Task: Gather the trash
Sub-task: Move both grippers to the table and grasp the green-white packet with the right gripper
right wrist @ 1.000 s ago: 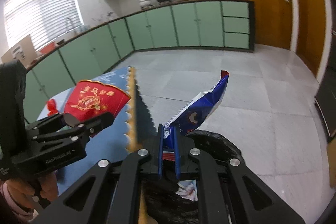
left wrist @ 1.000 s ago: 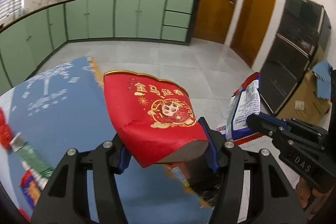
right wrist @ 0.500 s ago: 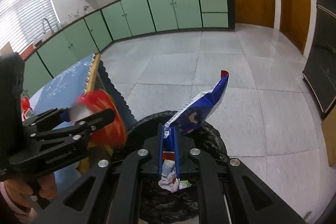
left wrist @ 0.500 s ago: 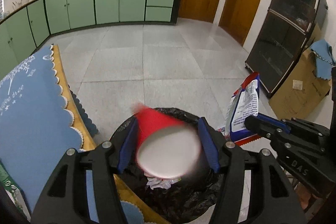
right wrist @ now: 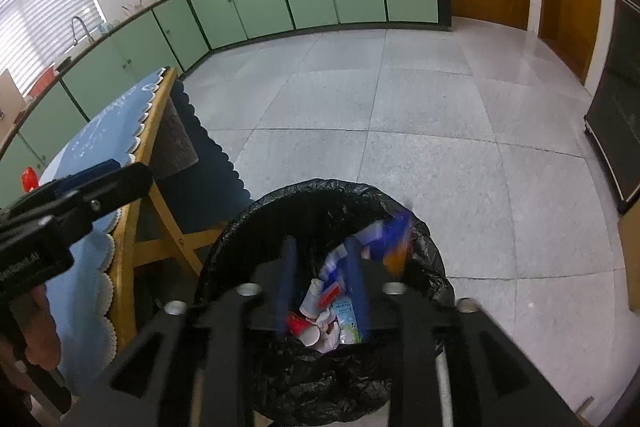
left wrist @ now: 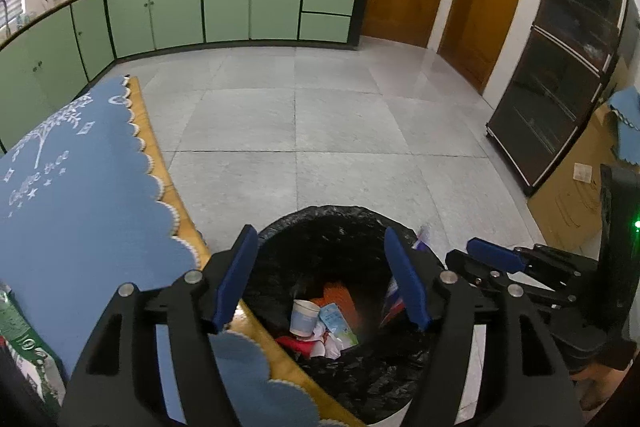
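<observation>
Both tools are hovering over the black-lined bin, which is filling the lower middle of each view. The left tool is standing spread wide with nothing between its blue pads. The right tool is also parted and gripping nothing; a blurred blue snack wrapper is hanging at the bin's rim just right of its pads, apparently dropping in.

Inside the bin a white paper cup, a small blue-and-white carton and crumpled red and white scraps are lying loose on the liner. All of this looks light, thin and easily crushed; the wrapper film is probably slippery, so I would judge an edge or a fold the best place to pinch such pieces, with a gentle squeeze on cups.

At the left of both views the worktop, under a blue scalloped cloth, is pressing close to the bin, and its wooden corner is the likeliest thing to knock. More packaging is showing at the far lower left of the left view, too cropped to identify.
</observation>
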`<action>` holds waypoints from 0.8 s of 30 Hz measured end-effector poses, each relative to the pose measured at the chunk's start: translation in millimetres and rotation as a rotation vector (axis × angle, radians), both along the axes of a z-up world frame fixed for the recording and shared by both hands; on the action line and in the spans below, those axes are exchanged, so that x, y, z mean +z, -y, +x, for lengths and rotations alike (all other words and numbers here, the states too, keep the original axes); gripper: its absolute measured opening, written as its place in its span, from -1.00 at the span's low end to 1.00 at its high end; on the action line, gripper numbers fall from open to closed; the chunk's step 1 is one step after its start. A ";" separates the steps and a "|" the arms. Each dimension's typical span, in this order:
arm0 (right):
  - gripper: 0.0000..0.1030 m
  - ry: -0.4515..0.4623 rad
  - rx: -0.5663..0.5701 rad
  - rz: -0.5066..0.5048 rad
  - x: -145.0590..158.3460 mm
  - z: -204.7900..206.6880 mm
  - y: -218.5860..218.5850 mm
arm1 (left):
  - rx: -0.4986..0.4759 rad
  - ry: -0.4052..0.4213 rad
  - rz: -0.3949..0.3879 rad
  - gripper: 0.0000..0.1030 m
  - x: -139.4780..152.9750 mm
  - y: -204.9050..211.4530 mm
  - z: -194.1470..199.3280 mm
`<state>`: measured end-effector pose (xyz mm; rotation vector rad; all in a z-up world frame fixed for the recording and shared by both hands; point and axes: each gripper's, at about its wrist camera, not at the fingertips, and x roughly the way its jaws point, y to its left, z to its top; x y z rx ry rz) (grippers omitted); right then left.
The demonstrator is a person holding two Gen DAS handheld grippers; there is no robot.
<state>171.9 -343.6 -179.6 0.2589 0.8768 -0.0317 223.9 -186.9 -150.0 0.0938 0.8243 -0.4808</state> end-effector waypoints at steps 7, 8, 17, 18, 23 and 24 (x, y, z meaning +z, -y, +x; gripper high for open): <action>0.09 0.043 -0.006 -0.010 23.3 -7.2 -12.6 | 0.028 0.021 -0.016 0.30 16.9 -14.4 -7.1; 0.23 0.055 -0.005 -0.017 29.3 -8.9 -16.2 | 0.034 0.031 -0.018 0.33 21.6 -18.8 -9.5; 0.78 0.183 0.039 -0.041 82.5 -15.7 -54.5 | 0.180 0.120 -0.044 0.56 63.5 -93.4 -30.5; 0.79 0.200 0.055 -0.037 88.3 -15.3 -62.3 | 0.207 0.131 -0.042 0.57 67.4 -105.9 -33.4; 0.86 0.252 0.128 -0.028 105.6 -9.8 -99.5 | 0.333 0.152 -0.027 0.60 81.1 -166.5 -43.1; 0.88 0.260 0.143 -0.027 108.2 -8.3 -107.8 | 0.357 0.155 -0.025 0.62 83.5 -178.6 -45.2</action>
